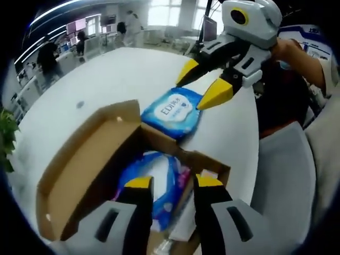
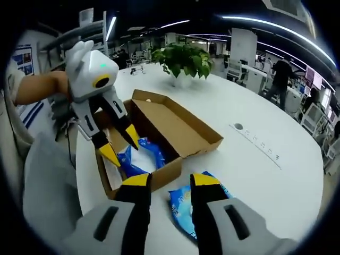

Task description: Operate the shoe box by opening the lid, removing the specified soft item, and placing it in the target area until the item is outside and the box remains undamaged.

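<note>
The brown cardboard shoe box (image 1: 85, 164) stands open on the white table, its lid folded flat to the side. Inside lies a blue soft pack (image 1: 159, 186); my left gripper (image 1: 174, 181) hovers open just above it, and its fingers hold nothing. A second blue pack of wipes (image 1: 172, 111) lies flat on the table just outside the box. My right gripper (image 1: 201, 83) hangs open over that pack's far edge. In the right gripper view, my right gripper (image 2: 171, 179) is open above the wipes pack (image 2: 183, 207), and the left gripper (image 2: 120, 144) reaches into the box (image 2: 180, 130).
A potted green plant (image 2: 183, 61) stands on the round white table (image 2: 265, 175) beyond the box. A row of small sockets (image 2: 257, 142) runs across the table top. A person's arm (image 1: 303, 58) holds the right gripper. Desks and people stand in the background.
</note>
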Available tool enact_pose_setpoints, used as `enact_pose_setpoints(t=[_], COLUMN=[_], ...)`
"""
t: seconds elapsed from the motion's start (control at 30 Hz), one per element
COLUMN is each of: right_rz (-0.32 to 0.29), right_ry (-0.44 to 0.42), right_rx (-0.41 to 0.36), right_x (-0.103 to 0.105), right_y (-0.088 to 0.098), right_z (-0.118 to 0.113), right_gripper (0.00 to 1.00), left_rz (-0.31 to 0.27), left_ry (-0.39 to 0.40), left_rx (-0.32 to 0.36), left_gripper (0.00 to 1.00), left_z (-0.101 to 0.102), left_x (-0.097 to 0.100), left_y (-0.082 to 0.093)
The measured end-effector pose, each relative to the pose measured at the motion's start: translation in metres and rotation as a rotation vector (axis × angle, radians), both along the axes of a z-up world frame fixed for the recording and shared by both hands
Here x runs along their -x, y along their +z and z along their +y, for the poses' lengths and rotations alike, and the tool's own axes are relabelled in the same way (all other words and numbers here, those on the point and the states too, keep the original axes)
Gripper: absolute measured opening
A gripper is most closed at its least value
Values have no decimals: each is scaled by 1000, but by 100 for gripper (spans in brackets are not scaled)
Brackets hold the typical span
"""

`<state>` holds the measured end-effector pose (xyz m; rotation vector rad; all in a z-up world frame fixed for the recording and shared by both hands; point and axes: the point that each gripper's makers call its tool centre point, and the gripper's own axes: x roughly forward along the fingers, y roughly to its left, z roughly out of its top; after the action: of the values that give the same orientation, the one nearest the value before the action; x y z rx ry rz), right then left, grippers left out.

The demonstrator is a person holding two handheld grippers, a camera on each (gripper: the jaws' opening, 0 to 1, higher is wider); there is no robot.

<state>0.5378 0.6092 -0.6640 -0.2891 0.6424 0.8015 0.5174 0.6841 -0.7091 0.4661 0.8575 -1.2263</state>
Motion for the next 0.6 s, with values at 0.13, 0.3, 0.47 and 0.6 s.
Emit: enact_pose_setpoints(t=[0.13, 0.3, 0.47, 0.6], right_rz=[-1, -5, -3, -1], right_ry=[34, 79, 112, 142], right_rx=[18, 44, 66, 100], right_x=[-2, -6, -12, -15], right_y=[-4, -9, -17, -26], right_z=[10, 21, 33, 43], right_gripper=[27, 27, 26, 25], left_rz=[-4, 4, -16, -17], left_ry=[-31, -48, -93, -110], left_rx=[-23, -28, -39, -48], left_gripper=[29, 25, 25, 22], left_z=[6, 13, 17, 19], left_x=[1, 2, 3, 2], left_y=[-8, -16, -21, -24])
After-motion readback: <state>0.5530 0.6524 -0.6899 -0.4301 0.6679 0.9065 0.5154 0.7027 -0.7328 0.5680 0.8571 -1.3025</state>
